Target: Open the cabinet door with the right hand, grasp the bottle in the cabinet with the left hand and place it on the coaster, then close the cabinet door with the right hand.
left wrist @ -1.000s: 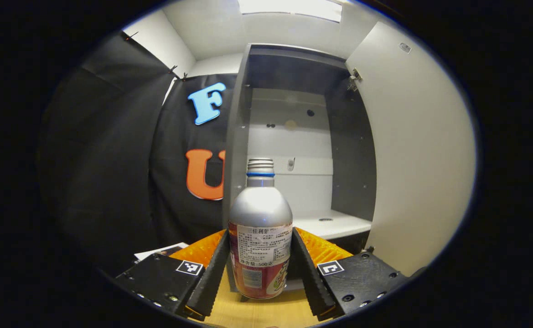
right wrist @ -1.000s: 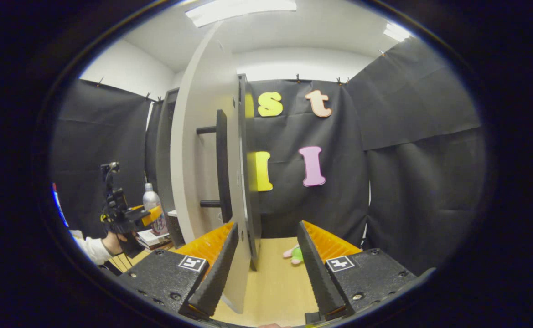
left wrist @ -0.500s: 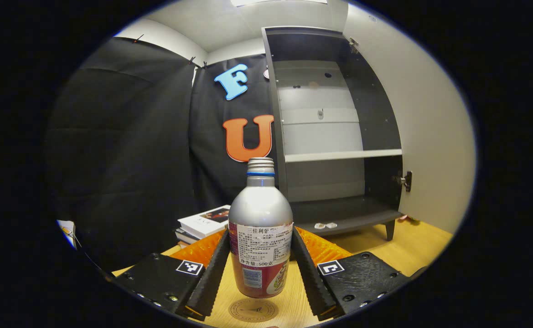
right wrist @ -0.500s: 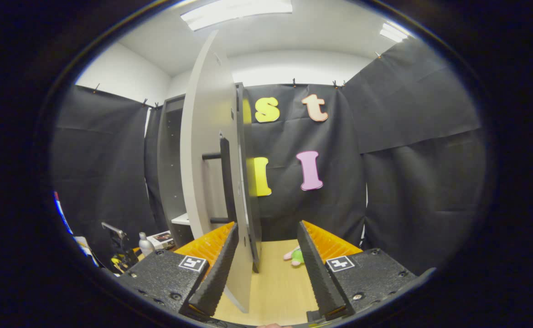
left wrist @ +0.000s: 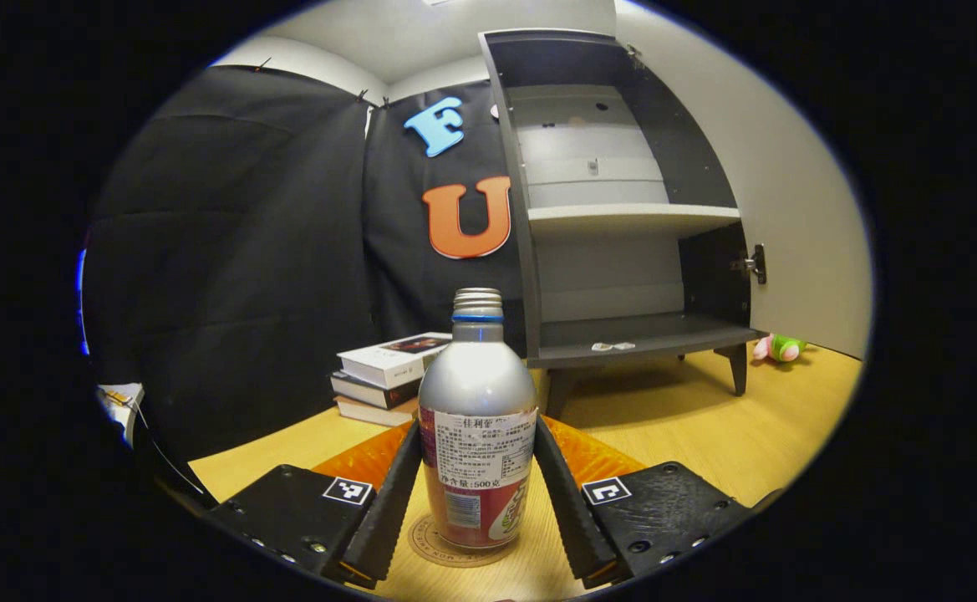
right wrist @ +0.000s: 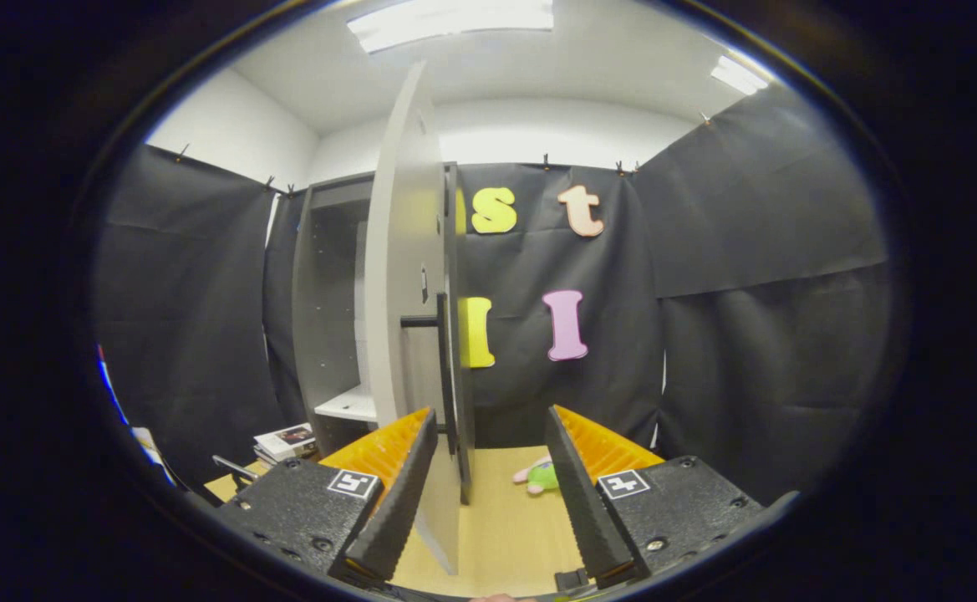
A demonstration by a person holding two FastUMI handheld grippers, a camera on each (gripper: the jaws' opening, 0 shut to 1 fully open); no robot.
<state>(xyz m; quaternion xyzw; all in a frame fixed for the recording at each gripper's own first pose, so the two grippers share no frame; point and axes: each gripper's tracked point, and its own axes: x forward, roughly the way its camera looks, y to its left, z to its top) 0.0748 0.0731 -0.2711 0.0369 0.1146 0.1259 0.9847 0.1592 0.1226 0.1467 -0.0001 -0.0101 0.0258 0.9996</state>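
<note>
In the left gripper view, a stack of books [left wrist: 388, 374] lies at the left on the desk [left wrist: 705, 435], close to the black cloth wall. My left tool [left wrist: 475, 493] is just right of that, and both its fingers press the sides of the bottle [left wrist: 476, 435]. The bottle stands upright with its base over the coaster [left wrist: 438, 552], whose round edge peeks out at the lower left; I cannot tell whether the base touches it. Bare desk runs to the right of the bottle up to the cabinet [left wrist: 622, 209], which stands on short legs with its shelves open toward me. The cabinet door [left wrist: 789, 209] swings out along the far right, and a small plush toy [left wrist: 776, 347] lies on the desk below its lower edge.

In the right gripper view, the books [right wrist: 283, 441] sit low at the left, then the cabinet [right wrist: 329, 293]. My right tool [right wrist: 488, 493] is spread wide, holding nothing. The cabinet door [right wrist: 404, 276] is seen edge-on, its lower edge just beside my tool's left finger, with its dark handle [right wrist: 442, 359] above. Open desk [right wrist: 505, 535] lies between the fingers, and the plush toy [right wrist: 542, 475] rests beyond.
</note>
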